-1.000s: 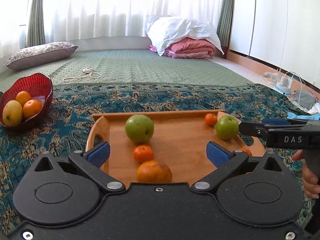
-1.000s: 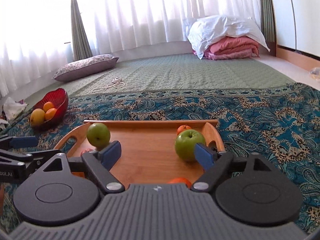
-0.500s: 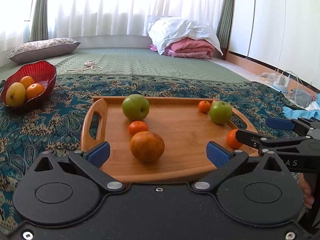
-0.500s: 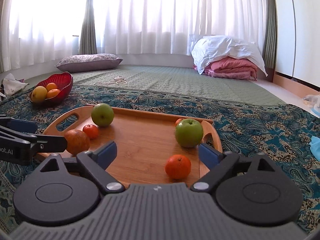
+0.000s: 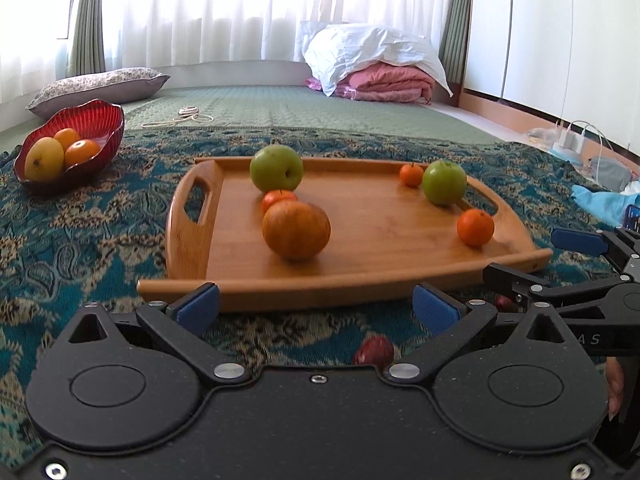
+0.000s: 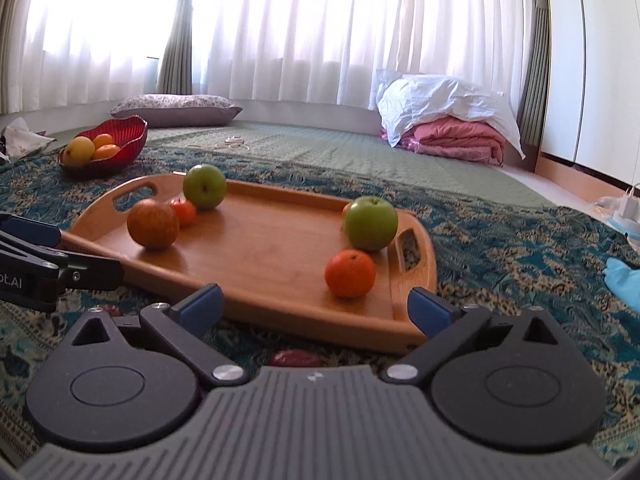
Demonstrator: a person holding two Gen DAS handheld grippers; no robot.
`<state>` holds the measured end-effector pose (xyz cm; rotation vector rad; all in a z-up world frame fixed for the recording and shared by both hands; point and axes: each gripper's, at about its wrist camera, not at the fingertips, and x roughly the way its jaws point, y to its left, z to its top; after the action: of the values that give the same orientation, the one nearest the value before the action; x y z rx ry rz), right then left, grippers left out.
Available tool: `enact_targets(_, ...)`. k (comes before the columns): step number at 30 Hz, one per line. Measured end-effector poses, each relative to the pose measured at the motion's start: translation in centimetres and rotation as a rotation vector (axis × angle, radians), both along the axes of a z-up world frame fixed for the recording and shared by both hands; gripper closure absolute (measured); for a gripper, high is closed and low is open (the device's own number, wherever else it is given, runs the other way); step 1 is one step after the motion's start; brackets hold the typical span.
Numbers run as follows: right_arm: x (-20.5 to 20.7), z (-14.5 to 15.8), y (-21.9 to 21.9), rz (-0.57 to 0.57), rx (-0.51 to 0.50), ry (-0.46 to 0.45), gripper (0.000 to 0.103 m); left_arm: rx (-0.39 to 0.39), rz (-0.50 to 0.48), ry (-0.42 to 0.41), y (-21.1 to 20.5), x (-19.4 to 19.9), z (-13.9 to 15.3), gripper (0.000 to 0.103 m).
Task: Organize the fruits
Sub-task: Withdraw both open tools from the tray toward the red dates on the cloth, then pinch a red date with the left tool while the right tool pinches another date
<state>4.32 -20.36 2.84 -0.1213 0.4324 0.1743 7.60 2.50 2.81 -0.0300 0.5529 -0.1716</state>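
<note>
Wooden tray (image 5: 360, 248) holds round glossy fruit; both tools (image 5: 316, 306) (image 6: 316, 304) spread, gripping nothing.

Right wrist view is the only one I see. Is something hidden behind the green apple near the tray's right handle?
Observer: Yes, a small mandarin sits close beside that green apple, near the far rim of the wooden tray.
Operator: And the left gripper, are its jaws open?
Observer: Yes, the left gripper is wide open and empty, just in front of the tray's near edge.
</note>
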Motion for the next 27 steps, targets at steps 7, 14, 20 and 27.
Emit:
enact_targets(7, -0.4, -0.8, -0.1, -0.020, 0.004, 0.023, 0.000, 0.010, 0.011, 0.004, -0.6, -0.7, -0.8, 0.000)
enact_targets(14, -0.9, -1.8, 0.6, -0.031, -0.013, 0.037, 0.005, 0.002, 0.046, 0.030, -1.3, -1.1, -1.9, 0.000)
enact_targets(20, -1.3, -2.3, 0.8, -0.030, -0.015, 0.041, 0.010, 0.012, 0.091, 0.025, -1.7, -1.6, -2.3, 0.007)
enact_targets(27, -1.1, -2.4, 0.4, -0.045, 0.021, 0.060, 0.020, -0.023, 0.078, 0.038, -2.5, -2.4, -2.4, 0.033)
